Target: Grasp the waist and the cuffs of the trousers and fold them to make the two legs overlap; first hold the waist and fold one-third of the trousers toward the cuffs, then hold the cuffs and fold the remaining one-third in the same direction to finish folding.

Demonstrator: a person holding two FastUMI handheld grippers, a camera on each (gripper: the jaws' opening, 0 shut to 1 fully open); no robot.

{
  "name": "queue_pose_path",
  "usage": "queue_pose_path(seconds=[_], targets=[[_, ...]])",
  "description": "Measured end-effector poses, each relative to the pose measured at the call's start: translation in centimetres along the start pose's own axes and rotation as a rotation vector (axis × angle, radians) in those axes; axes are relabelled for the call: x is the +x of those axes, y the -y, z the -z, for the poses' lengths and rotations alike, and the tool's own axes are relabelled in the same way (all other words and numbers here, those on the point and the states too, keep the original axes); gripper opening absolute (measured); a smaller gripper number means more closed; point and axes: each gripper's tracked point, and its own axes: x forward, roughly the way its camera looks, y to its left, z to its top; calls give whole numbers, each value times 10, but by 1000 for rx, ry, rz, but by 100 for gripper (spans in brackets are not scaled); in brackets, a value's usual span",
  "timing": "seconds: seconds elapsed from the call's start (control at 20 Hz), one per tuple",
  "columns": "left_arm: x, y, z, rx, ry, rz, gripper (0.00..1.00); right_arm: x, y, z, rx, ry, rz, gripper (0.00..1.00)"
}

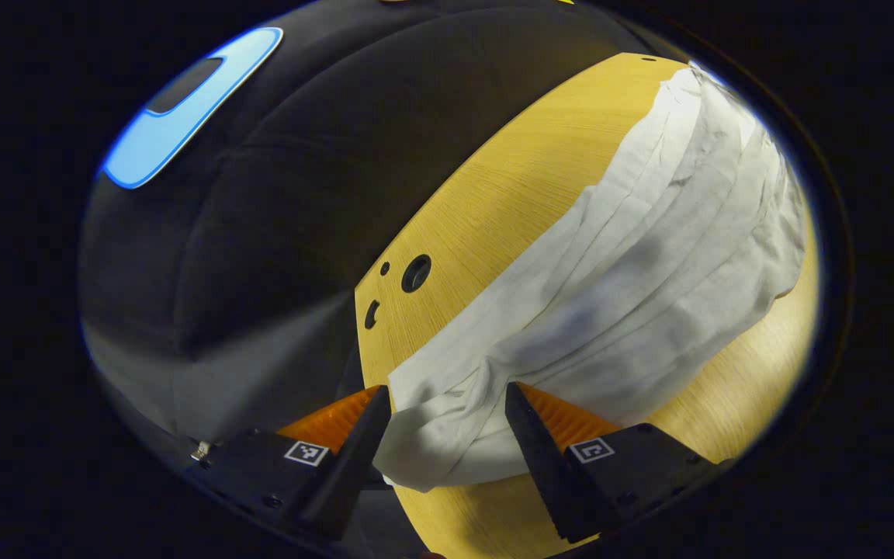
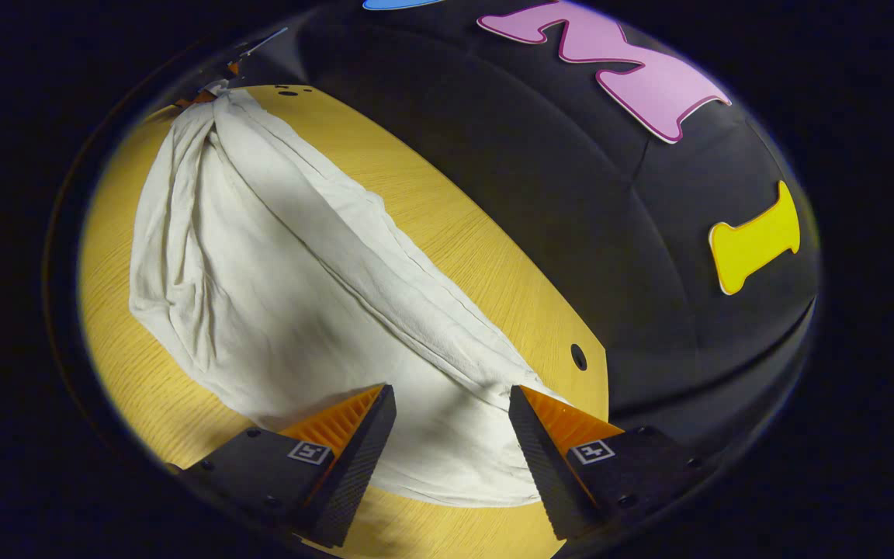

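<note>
Left gripper view has the wooden table [image 1: 493,194] under the rumpled white trousers [image 1: 649,272], my left gripper [image 1: 447,404] spread wide around their near end, my right gripper [image 2: 451,404] likewise released over their other end.

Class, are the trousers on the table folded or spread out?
Spread lengthwise, rumpled: the trousers stretch across the table, with no thirds fold visible.
</note>
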Motion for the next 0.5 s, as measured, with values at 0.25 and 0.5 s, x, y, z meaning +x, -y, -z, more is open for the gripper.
queue_pose_path(seconds=[0.25, 0.5], targets=[[0, 0, -3, 14, 24, 4, 97, -9, 5, 9, 38, -15, -9, 96], [1, 1, -3, -3, 20, 26, 97, -8, 5, 9, 51, -41, -27, 96]])
